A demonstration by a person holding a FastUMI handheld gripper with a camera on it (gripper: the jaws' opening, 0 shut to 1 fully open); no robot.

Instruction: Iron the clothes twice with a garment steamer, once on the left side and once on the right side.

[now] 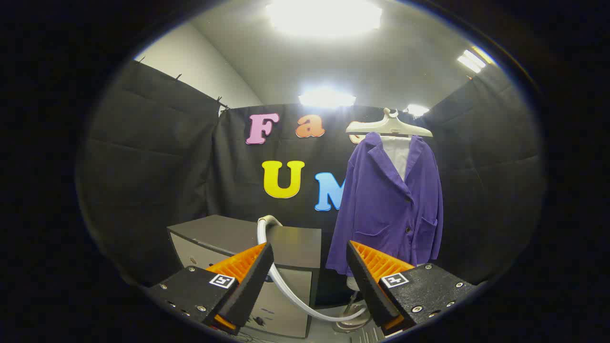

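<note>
A purple jacket (388, 209) hangs on a white hanger (390, 125) beyond my fingers, a little to the right, with a white panel behind its open collar. A white steamer hose (290, 290) rises from the stand's base (351, 323) on the floor, curves left and goes up behind the top of a dark cabinet (267, 238). The steamer head is hidden behind that cabinet top. My gripper (310, 255) is open, its fingers wide apart with nothing between them, well short of the jacket and the hose.
The dark cabinet with a pale front stands just ahead of my left finger. Black cloth walls close the booth at left, back and right. Bright ceiling lights shine overhead.
</note>
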